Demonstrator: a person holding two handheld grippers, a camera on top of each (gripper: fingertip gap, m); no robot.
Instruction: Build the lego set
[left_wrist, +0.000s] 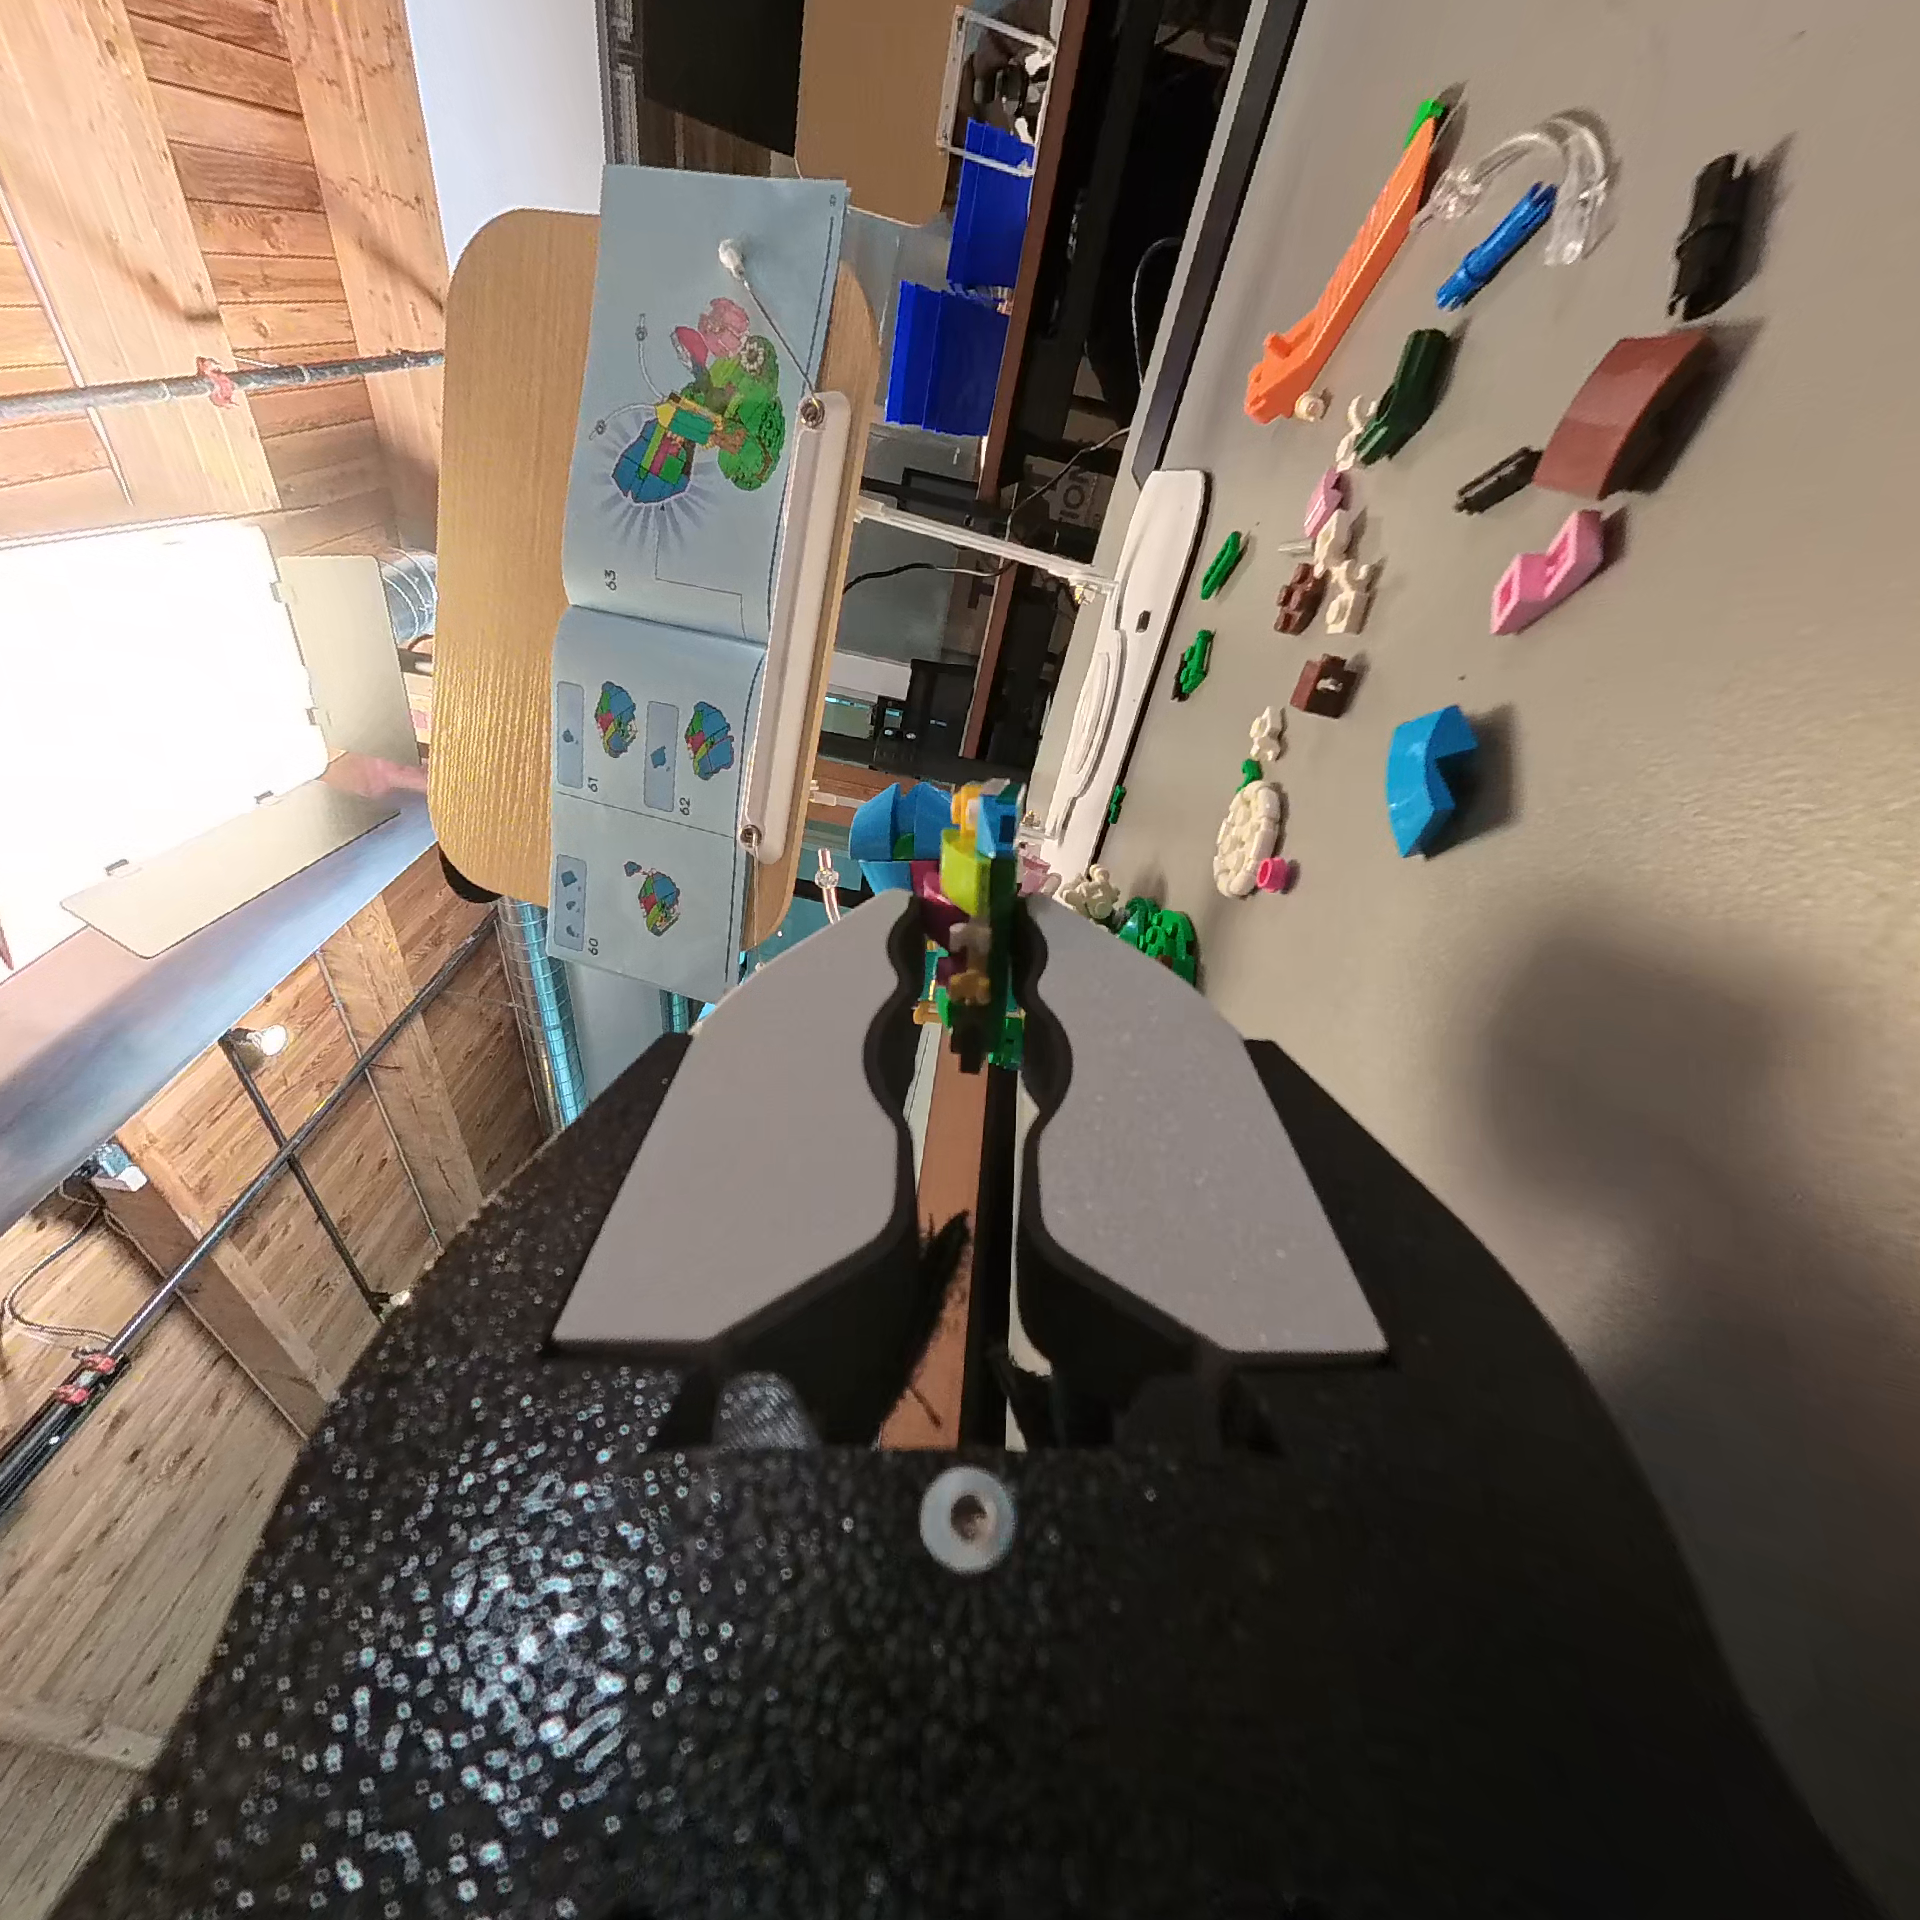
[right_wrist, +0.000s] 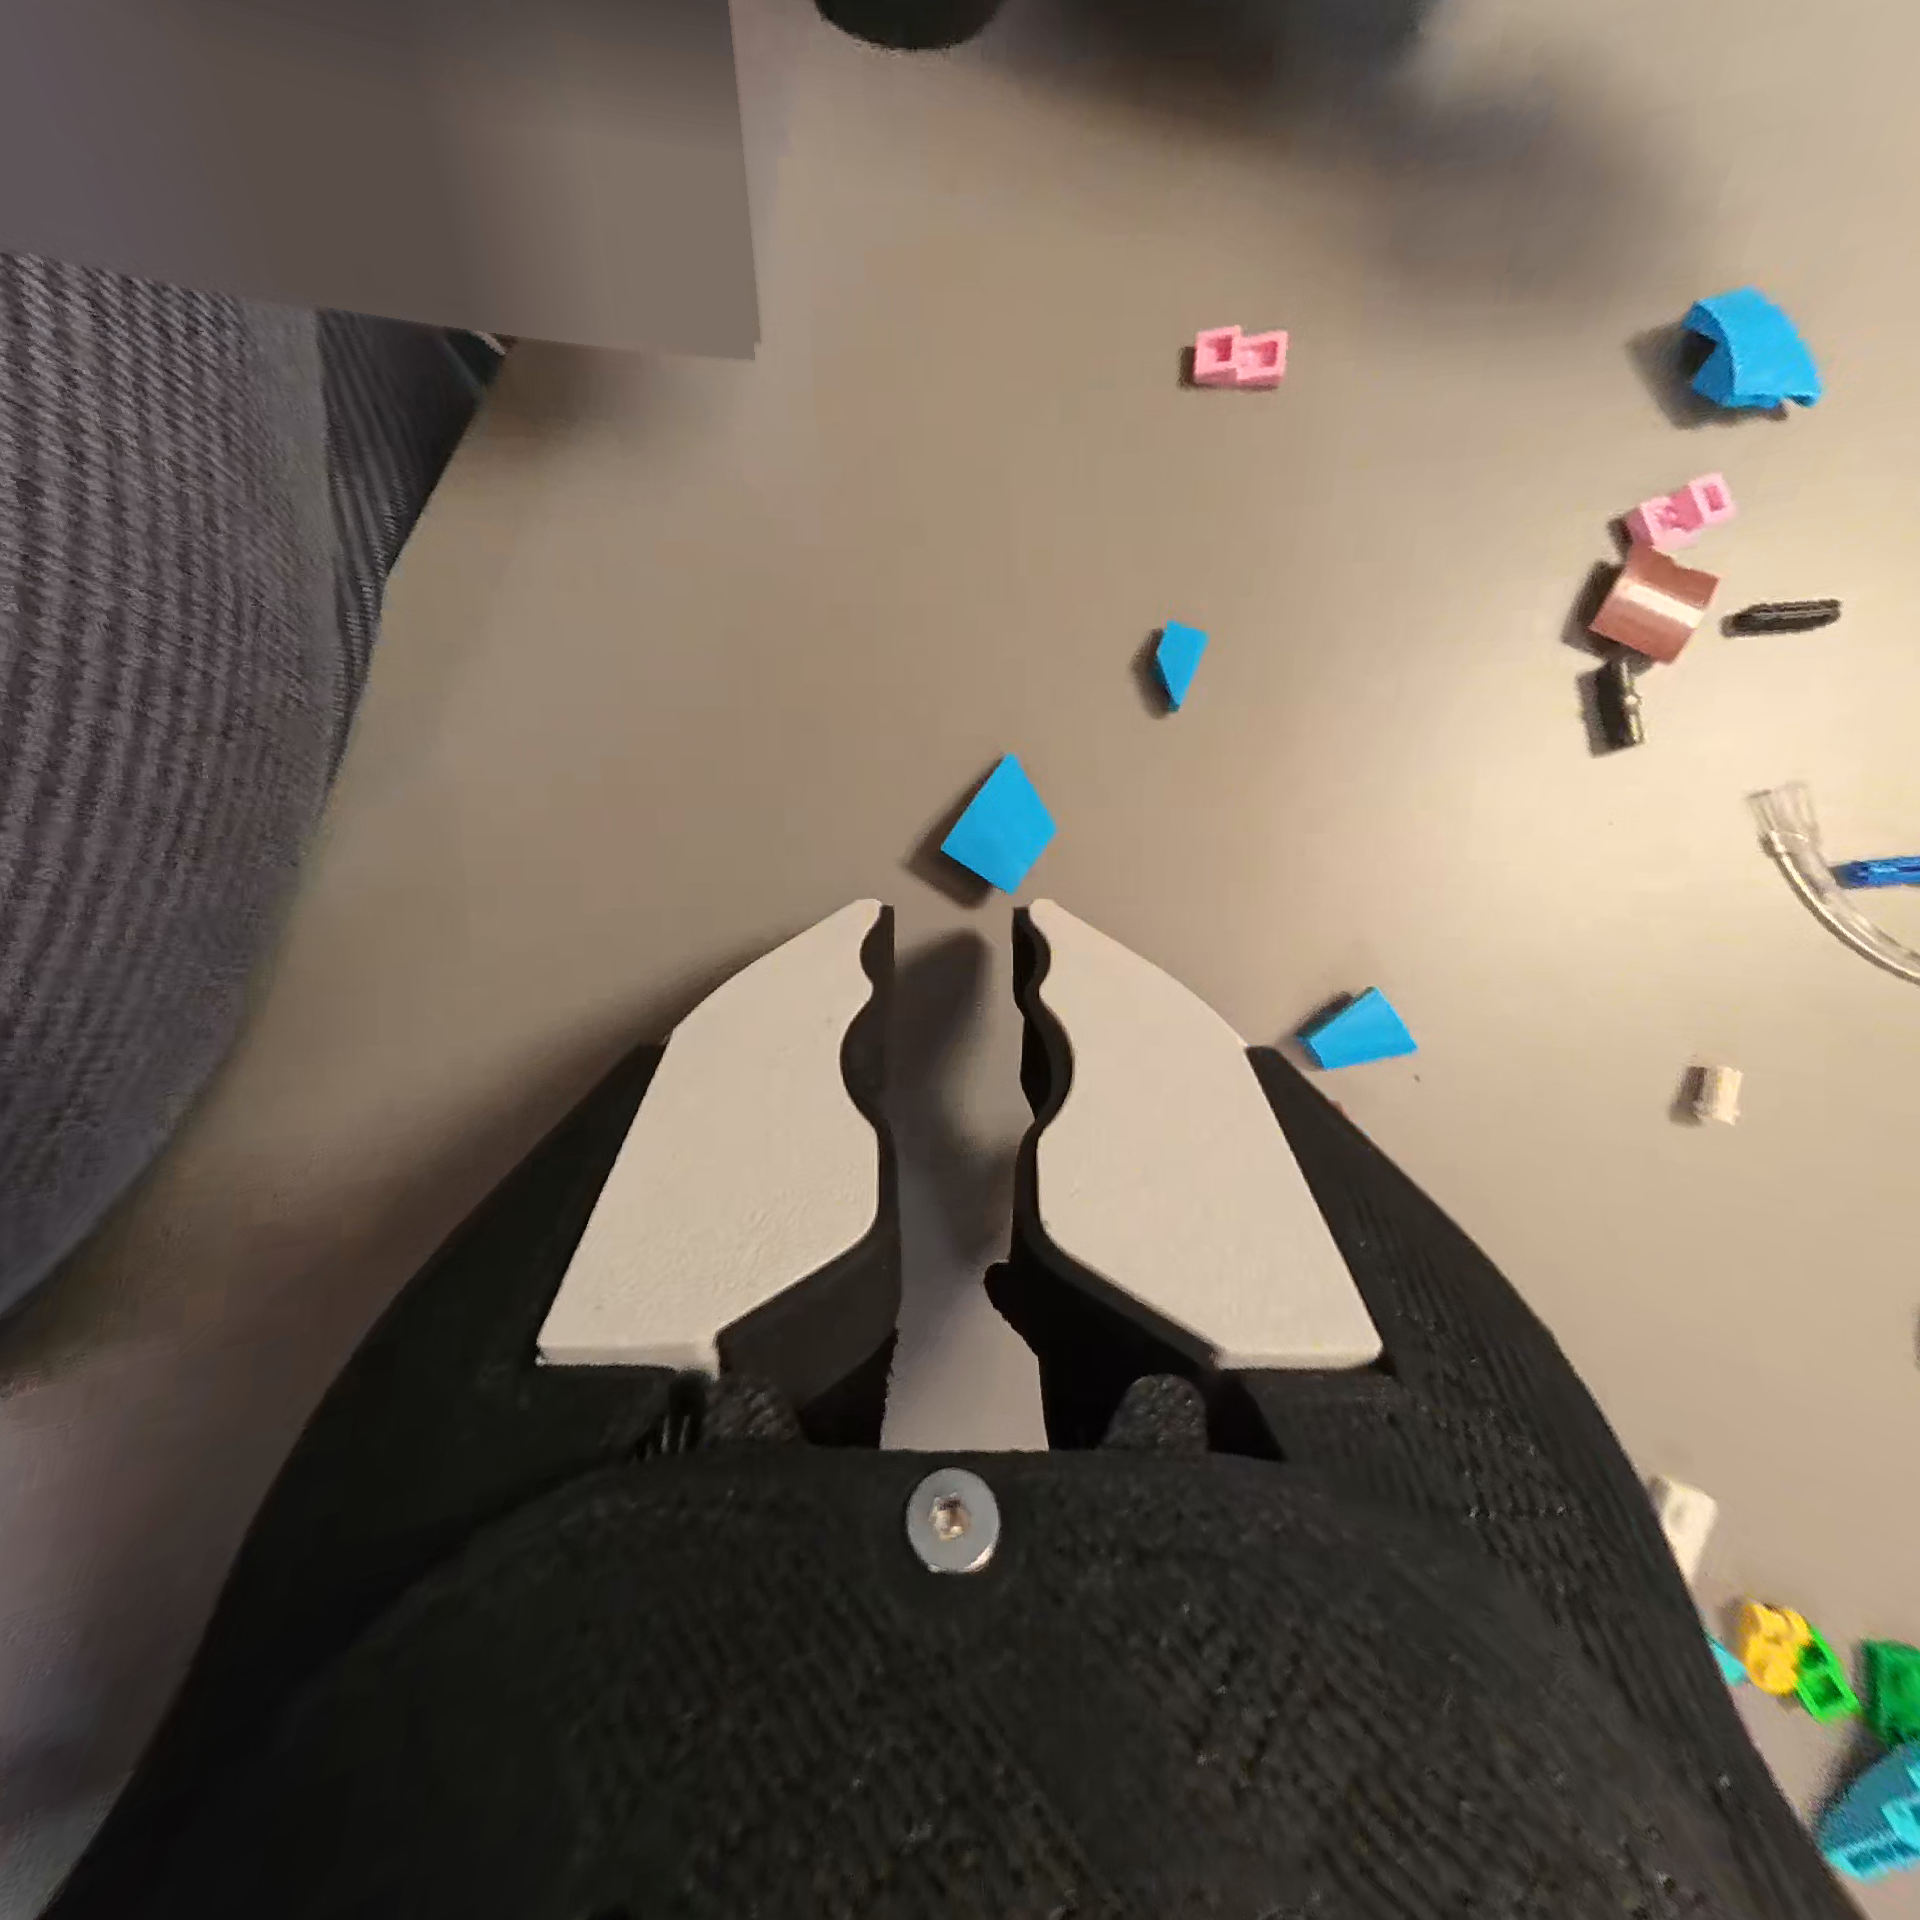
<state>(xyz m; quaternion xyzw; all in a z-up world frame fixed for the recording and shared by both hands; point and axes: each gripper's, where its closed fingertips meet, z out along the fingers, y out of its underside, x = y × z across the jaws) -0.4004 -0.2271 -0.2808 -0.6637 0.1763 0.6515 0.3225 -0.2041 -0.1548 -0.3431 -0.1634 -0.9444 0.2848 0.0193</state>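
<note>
My left gripper (left_wrist: 964, 914) is shut on a partly built lego model (left_wrist: 966, 894) of blue, green, yellow and magenta bricks, held up above the grey table (left_wrist: 1662, 1039). The view is rolled sideways. An open instruction booklet (left_wrist: 686, 582) stands on a wooden holder behind it. My right gripper (right_wrist: 951, 912) is open and empty, just above the table. A flat blue wedge tile (right_wrist: 1000, 827) lies right in front of its fingertips. Two more blue wedge tiles (right_wrist: 1179, 663) (right_wrist: 1356, 1032) lie to the right.
Loose parts lie on the table: an orange piece (left_wrist: 1340, 281), a blue curved brick (left_wrist: 1434, 779), a brown slope (left_wrist: 1626, 416), pink bricks (left_wrist: 1548, 571), a white flower (left_wrist: 1252, 836), green leaves (left_wrist: 1164, 930). A person's grey sleeve (right_wrist: 156, 727) is at left in the right wrist view. Some 20 cm of space lies between my two pairs of fingers.
</note>
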